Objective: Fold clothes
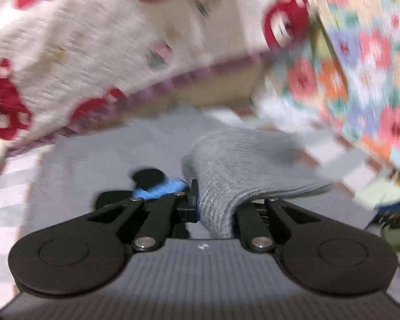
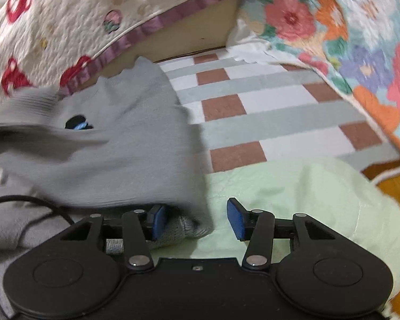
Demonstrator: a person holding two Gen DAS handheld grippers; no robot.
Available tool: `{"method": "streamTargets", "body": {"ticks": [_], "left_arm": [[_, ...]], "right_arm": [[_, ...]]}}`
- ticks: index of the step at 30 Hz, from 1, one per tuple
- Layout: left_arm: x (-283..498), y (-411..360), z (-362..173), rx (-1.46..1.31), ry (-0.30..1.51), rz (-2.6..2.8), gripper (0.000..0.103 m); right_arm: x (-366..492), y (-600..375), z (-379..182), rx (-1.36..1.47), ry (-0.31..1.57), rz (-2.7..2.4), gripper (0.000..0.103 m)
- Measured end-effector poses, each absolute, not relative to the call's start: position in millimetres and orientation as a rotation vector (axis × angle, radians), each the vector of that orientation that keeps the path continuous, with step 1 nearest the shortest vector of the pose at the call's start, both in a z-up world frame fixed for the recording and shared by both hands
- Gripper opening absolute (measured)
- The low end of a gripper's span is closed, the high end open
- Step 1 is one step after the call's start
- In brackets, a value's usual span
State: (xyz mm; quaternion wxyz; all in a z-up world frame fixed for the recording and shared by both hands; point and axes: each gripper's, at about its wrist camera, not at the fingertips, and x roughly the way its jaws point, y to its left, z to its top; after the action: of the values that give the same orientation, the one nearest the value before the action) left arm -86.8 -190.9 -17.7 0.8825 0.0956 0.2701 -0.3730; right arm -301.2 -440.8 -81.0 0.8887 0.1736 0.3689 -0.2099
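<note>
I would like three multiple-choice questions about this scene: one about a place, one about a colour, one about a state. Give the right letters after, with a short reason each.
1. Where does the light green cloth lie?
A. in front of the right gripper
B. on top of the floral quilt
C. under the white blanket

2. What colour is the knitted garment?
A. red
B. grey
C. green

3. What is the state of the left gripper?
A. open, holding nothing
B. shut on the garment
C. out of view

Answers:
1 A, the cloth spreads just ahead of the right gripper.
2 B, its ribbed knit is grey.
3 B, grey fabric is pinched between its fingers.
</note>
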Motion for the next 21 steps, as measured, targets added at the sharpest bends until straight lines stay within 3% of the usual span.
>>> {"method": "streamTargets", "body": {"ticks": [2, 6, 7, 8, 9, 13, 14, 17, 21], "left_arm": [[-89, -161, -18, 0.123, 0.601, -0.706, 0.005], [-77, -135, -76, 0.067, 0.853, -0.605, 0.005], [-74, -133, -80, 0.048, 0.876, -0.6, 0.006], [-71, -130, -83, 0.029, 0.898, -0.595, 0.006], [-71, -129, -77, 0.025, 0.879, -0.597, 0.006], [-70, -130, -65, 0.011, 0.847, -0.632, 0.009], [-71, -130, -65, 0.005, 0.851, -0.643, 0.01], [-77, -136, -76, 0.044, 0.894, -0.648, 0.01], [-72, -138, -90, 0.035, 0.982, -0.623, 0.01]], "right_arm": [[-302, -441, -83, 0.369, 0.755, -0.441, 0.054], [-303, -441, -88, 0.385, 0.731, -0.451, 0.053], [-304, -441, -89, 0.389, 0.726, -0.454, 0.048], [-304, -441, -89, 0.393, 0.719, -0.458, 0.028], [-309, -439, -83, 0.372, 0.69, -0.485, 0.018], [-326, -433, -58, 0.29, 0.573, -0.594, 0.014], [-331, -432, -51, 0.27, 0.544, -0.621, 0.0], [-344, -428, -32, 0.21, 0.456, -0.698, 0.0], [-362, -457, -38, 0.378, 0.525, -0.642, 0.001]]}}
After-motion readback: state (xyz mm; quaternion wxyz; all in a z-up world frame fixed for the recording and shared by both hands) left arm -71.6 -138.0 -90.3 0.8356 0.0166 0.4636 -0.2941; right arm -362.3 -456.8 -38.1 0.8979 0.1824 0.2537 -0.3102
